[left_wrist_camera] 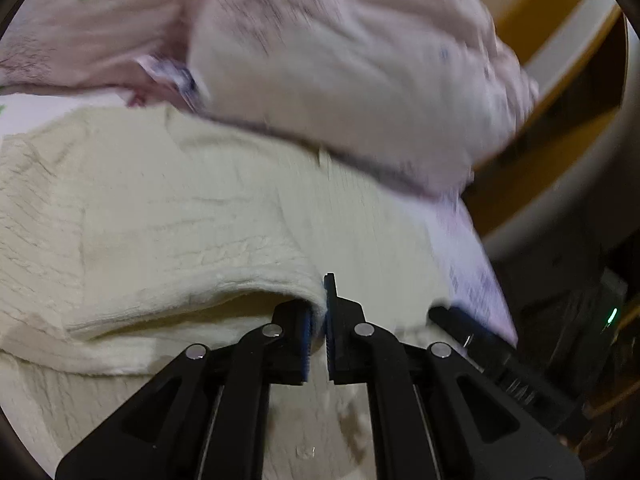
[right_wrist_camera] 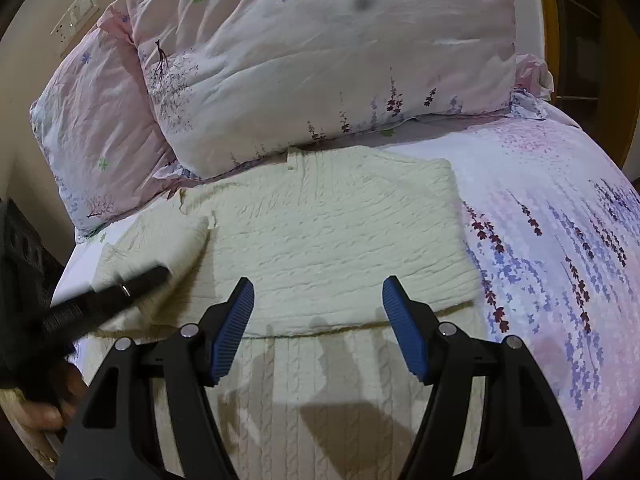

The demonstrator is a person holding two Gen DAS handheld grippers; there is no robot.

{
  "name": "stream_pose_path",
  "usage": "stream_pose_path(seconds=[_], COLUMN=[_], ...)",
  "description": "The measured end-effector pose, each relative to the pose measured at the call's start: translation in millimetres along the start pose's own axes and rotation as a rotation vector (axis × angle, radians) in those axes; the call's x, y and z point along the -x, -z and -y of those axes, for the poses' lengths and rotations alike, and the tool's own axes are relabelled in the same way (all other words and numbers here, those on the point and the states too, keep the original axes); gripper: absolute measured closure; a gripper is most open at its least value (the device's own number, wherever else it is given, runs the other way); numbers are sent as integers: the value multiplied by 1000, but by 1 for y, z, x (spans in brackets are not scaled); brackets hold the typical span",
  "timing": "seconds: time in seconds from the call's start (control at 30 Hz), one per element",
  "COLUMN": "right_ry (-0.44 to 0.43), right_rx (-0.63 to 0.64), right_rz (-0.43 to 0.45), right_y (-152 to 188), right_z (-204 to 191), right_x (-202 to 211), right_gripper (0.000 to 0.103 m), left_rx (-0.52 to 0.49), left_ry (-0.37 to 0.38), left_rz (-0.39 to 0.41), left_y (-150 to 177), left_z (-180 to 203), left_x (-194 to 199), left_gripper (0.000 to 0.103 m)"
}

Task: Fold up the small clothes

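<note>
**Folding a cream sweater on the bed**

Lying flat on the bed's flowered sheet (right_wrist_camera: pixel 560 208), the cream cable-knit sweater (right_wrist_camera: pixel 320 224) spreads from just below the pillows down toward the near edge. Its upper part is already folded over onto the lower part, making a thick edge that runs across the cloth just ahead of the right tongs (right_wrist_camera: pixel 318 332). Those tongs hover above the knit with their blue-padded jaws wide apart and nothing between them.

Off to the left, the left tongs (left_wrist_camera: pixel 319 332) are pinched together on a fold of the same sweater, a raised lip of cream fabric caught between the blue pads. From the right-hand camera they show only as a dark, blurred bar (right_wrist_camera: pixel 104 296) lying across the sleeve part of the sweater near the bed's left edge, with a bare hand (right_wrist_camera: pixel 48 404) visible below it.

Two pillows in pale pink flowered cases sit at the head of the bed: a large one (right_wrist_camera: pixel 320 56) whose lower edge almost touches the sweater's top, and a second (right_wrist_camera: pixel 96 128) to its left. A wall switch plate (right_wrist_camera: pixel 76 16) shows behind them.
</note>
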State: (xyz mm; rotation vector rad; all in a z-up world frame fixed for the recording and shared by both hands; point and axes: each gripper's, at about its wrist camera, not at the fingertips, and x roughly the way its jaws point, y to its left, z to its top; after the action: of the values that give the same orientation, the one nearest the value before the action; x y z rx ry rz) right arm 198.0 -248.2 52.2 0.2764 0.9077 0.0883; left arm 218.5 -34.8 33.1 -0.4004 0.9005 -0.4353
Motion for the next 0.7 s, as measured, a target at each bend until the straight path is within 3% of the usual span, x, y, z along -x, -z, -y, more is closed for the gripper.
stream_pose_path(seconds=[0.07, 0.13, 0.17, 0.27, 0.37, 0.43, 0.53, 0.7], right_ry=[-18, -35, -53, -109, -177, -207, -219, -172], right_rx=[-9, -14, -11, 42, 140, 226, 436, 758], right_rz=[-1, -3, -2, -1, -11, -11, 15, 33], right_y=[-3, -5, -7, -10, -8, -4, 10, 43], right_z=[1, 0, -3, -20, -49, -73, -119, -179], right_x=[2, 3, 4, 7, 5, 3, 0, -16], right_gripper=[37, 37, 37, 39, 44, 46, 50, 51], left_rx=[-18, -5, 6, 52, 175, 248, 301, 357], left_ry=[33, 88, 104, 84, 34, -25, -52, -47], left_rz=[-12, 6, 35, 134, 190, 191, 163, 112], left_y=[5, 8, 9, 9, 8, 12, 20, 26], left_z=[1, -6, -12, -42, -87, -113, -136, -155], left_x=[7, 26, 38, 78, 103, 109, 107, 87], left_gripper=[83, 40, 35, 35, 38, 41, 42, 43])
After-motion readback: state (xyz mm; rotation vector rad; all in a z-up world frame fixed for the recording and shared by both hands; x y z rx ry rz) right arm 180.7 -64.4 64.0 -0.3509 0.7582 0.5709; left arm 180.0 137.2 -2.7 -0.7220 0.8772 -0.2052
